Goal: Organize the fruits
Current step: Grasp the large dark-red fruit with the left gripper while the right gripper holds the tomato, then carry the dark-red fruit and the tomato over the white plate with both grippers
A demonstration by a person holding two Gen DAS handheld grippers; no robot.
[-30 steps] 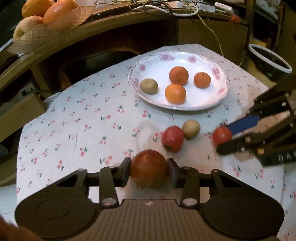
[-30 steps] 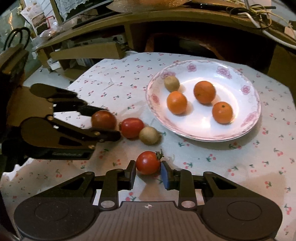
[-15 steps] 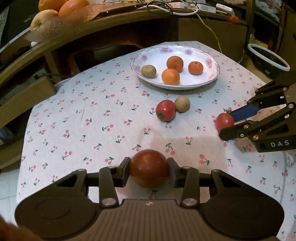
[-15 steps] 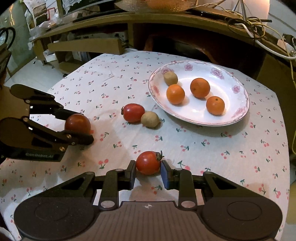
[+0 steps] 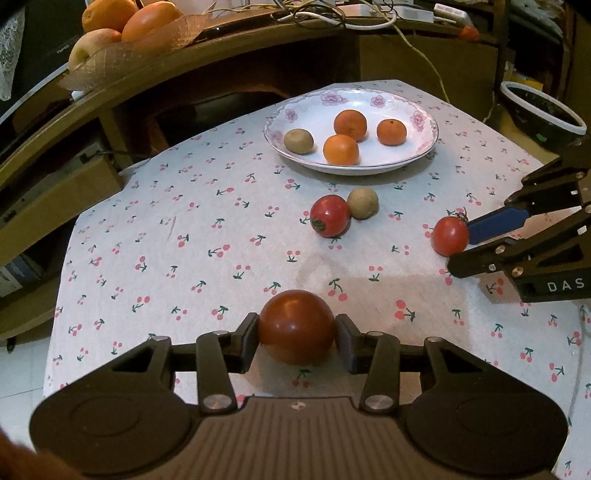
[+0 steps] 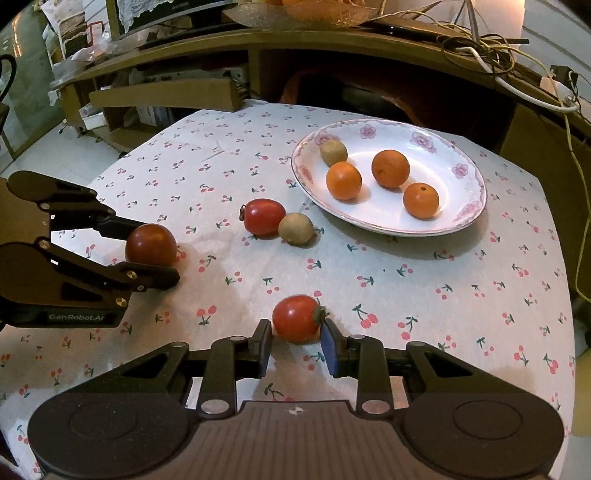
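My left gripper (image 5: 297, 341) is shut on a large dark red tomato (image 5: 296, 326), low over the cherry-print cloth; it also shows in the right wrist view (image 6: 150, 244). My right gripper (image 6: 295, 343) stands around a smaller red tomato (image 6: 297, 318) that rests on the cloth; its jaws have parted slightly and a gap shows on the left side. That tomato also shows in the left wrist view (image 5: 449, 235). A third tomato (image 5: 330, 215) and a brown kiwi (image 5: 363, 202) lie together mid-table. The flowered plate (image 5: 421, 147) holds three oranges and a kiwi.
A wooden shelf (image 5: 221, 48) curves behind the table with a basket of oranges and an apple (image 5: 122, 26) and cables. A dark bowl with a white rim (image 5: 543, 110) stands off the table's right side. The table edge drops off at left.
Both grippers have pulled back from the plate toward the near side, each carrying its tomato. The right gripper's tomato now rests on the cloth and the jaws have loosened.
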